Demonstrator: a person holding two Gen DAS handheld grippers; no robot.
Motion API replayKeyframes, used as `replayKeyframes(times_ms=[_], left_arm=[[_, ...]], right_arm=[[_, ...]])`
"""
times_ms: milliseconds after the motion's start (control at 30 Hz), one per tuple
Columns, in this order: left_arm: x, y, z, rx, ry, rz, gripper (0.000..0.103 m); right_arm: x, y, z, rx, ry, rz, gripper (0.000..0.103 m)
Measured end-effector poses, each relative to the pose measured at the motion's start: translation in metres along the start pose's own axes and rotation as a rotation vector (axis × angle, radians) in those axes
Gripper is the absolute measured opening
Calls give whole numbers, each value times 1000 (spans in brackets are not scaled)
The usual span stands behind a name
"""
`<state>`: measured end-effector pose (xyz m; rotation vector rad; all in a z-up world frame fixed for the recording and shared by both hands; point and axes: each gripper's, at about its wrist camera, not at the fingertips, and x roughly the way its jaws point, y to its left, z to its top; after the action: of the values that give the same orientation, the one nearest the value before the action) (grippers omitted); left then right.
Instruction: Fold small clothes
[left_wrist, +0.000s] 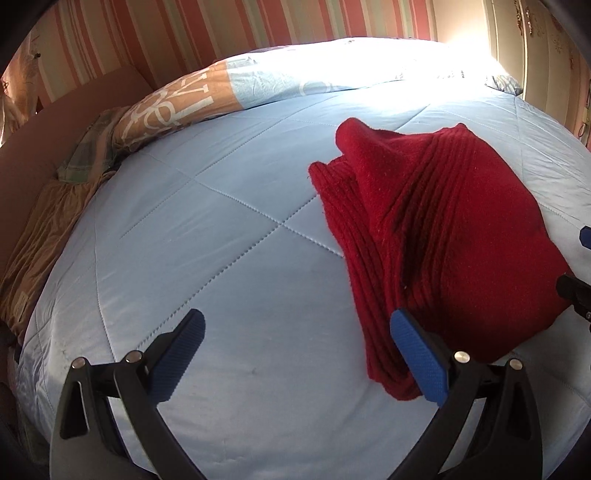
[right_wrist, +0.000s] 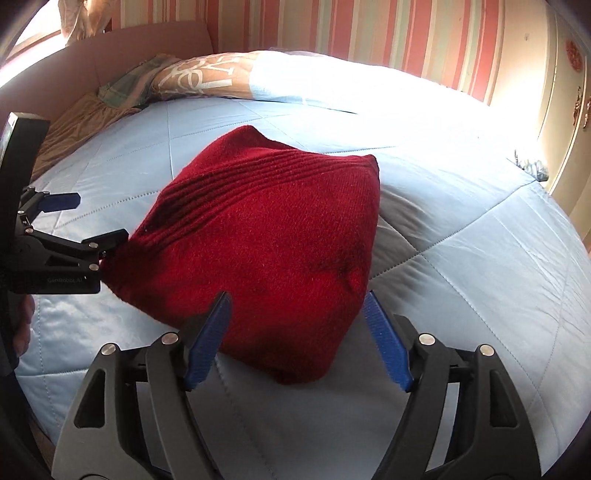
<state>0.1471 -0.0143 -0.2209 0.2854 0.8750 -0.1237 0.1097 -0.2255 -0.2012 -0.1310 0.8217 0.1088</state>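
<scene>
A dark red ribbed knitted garment (right_wrist: 266, 236) lies bunched in a rough folded mound on a pale blue quilted bedspread (left_wrist: 207, 229) covering the bed. In the left wrist view, the left gripper (left_wrist: 299, 354) has its jaws spread wide; one blue-padded finger (left_wrist: 419, 363) lies against the near left edge of the garment, the other over bare quilt, and nothing is clamped between them. In the right wrist view, the right gripper (right_wrist: 297, 341) also has its jaws wide apart, flanking the garment's near corner without closing on it. The left gripper appears there at the garment's left edge. At the head of the bed lie a tan and light blue patterned pillow (right_wrist: 207, 79) and a pink striped wall (right_wrist: 369, 33) behind.
</scene>
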Motion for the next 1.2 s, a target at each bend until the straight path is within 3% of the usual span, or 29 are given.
replayKeyframes(times_ms=[133, 333, 433, 533, 700, 833, 1000, 1200], left_arm=[[16, 9, -11, -60, 55, -5, 102], [23, 3, -10, -55, 77, 17, 102], [0, 10, -7, -101, 83, -20, 101], [-38, 15, -7, -137, 64, -69, 101], [-110, 12, -12, -162, -10, -113, 101], [-161, -1, -18, -154, -70, -88, 101], [-204, -13, -27, -119, -101, -91, 101], [-233, -13, -38, -110, -152, -105, 101]], right_arm=[[24, 9, -12, -50, 101, -62, 73], [36, -3, -10, 47, 159, -20, 76], [-2, -5, -5, 76, 86, 52, 74], [-57, -4, 0, 105, -30, 76, 88], [-141, 2, -1, 155, -209, 82, 96], [-184, 5, -3, 219, -280, 96, 98], [-212, 7, -9, 268, -292, 61, 99], [-219, 5, -19, 309, -263, 3, 99]])
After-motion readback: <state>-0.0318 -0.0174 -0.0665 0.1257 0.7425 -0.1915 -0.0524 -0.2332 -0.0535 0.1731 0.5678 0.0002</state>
